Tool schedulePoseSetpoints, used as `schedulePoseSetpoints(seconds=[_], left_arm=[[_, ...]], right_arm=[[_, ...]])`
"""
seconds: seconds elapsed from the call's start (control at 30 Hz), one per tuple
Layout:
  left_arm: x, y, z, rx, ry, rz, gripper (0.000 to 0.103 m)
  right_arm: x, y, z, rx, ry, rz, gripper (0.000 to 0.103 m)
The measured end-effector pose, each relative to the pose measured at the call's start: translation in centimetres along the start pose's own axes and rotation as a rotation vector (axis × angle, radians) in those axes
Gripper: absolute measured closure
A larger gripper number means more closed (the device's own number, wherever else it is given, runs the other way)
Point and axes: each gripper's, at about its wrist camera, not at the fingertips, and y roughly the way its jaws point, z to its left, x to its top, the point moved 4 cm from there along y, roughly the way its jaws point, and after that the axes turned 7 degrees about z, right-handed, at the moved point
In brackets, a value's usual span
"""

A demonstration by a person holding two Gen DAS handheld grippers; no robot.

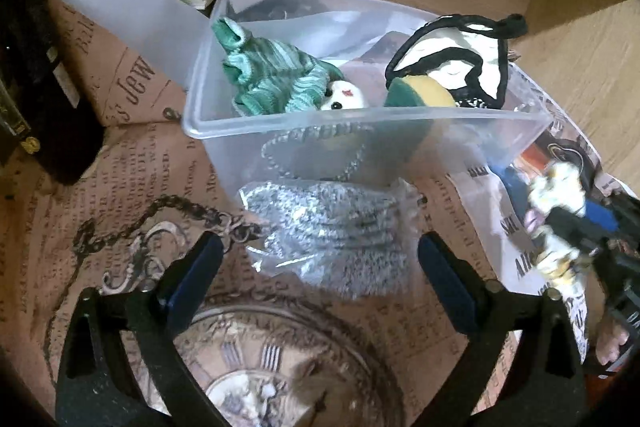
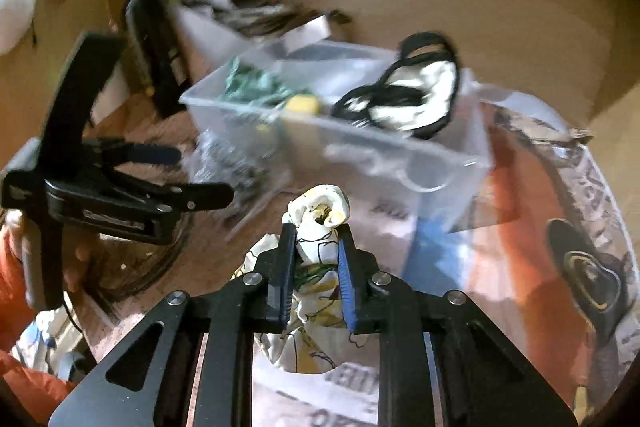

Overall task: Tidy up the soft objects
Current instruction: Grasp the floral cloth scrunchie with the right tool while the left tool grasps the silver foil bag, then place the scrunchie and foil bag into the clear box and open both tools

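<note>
While right claw (image 2: 316, 259) pinches cloth (image 2: 320, 215), left claw (image 1: 320, 259) gapes.

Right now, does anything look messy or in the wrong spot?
Yes. A bagged grey knit thing lies outside the clear bin, against its front wall, while other soft things sit inside. A black-and-white pouch hangs over the bin's rim. The right gripper holds a patterned cloth; the left gripper is open.

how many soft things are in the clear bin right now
4 visible in the clear bin: green knit piece at left, white plush face beside it, green-yellow sponge in the middle, black-trimmed white cloth draped over the right rim. More may be hidden underneath.
</note>
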Motion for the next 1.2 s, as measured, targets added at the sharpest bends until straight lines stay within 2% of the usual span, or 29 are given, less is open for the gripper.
schedulePoseSetpoints(seconds=[0.07, 0.13, 0.2, 0.4, 0.73, 0.97, 1.2], left_arm=[[0.0, 0.6, -0.2, -0.024, 0.01, 0.029, 0.03], [-0.1, 0.6, -0.3, -0.012, 0.015, 0.015, 0.036], [-0.3, 0.4, -0.4, -0.033, 0.024, 0.014, 0.046], [-1.5, -1.6, -1.3, -0.018, 0.069, -0.035, 0.063], [-1.8, -8.1, -2.1, -0.01, 0.115, -0.187, 0.064], [0.7, -11.9, -1.8, -0.006, 0.102, -0.32, 0.064], [3.4, -13.5, -1.2, 0.007, 0.084, -0.399, 0.064]], right_arm=[[0.2, -0.6, -0.7, -0.009, 0.013, -0.017, 0.085], [0.3, -1.0, -1.2, -0.016, 0.021, -0.033, 0.085], [0.5, -1.1, -1.7, -0.015, 0.025, -0.042, 0.085], [1.1, -1.3, -2.2, -0.015, 0.025, -0.065, 0.085], [2.8, -3.8, -2.5, -0.027, 0.034, -0.159, 0.085], [4.6, -5.8, -2.7, -0.047, 0.037, -0.245, 0.085], [6.9, -6.3, -2.2, -0.064, 0.008, -0.303, 0.085]])
